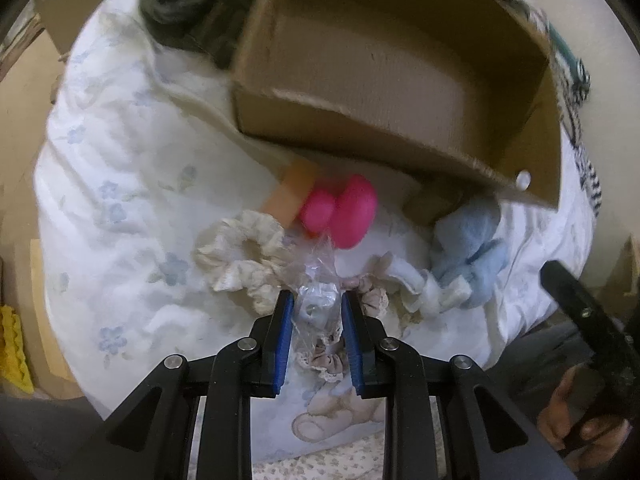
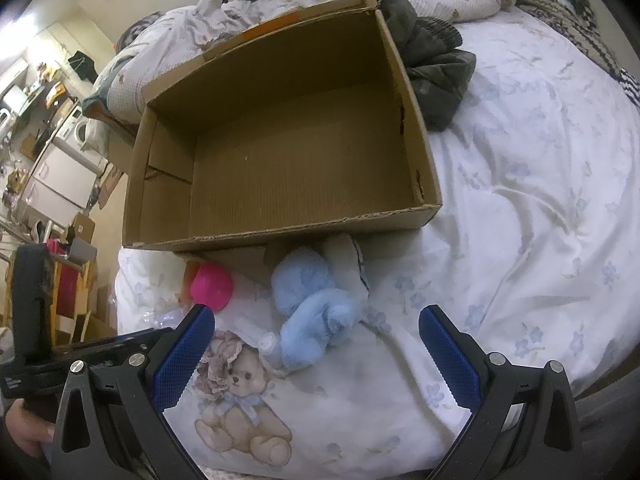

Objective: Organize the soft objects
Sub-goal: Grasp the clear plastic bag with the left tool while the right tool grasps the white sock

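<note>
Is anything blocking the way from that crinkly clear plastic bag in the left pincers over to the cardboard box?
Partly. The pink toy lies between the plastic bag, gripped by the left gripper, and the cardboard box. The box's near wall must also be cleared, so lifting should avoid both.

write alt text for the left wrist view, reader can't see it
The left gripper is closed on a crinkled clear plastic bag lying on a white floral bedsheet. Around it lie a cream scrunchie, a pink ball and a light blue plush, with an empty cardboard box beyond.
</note>
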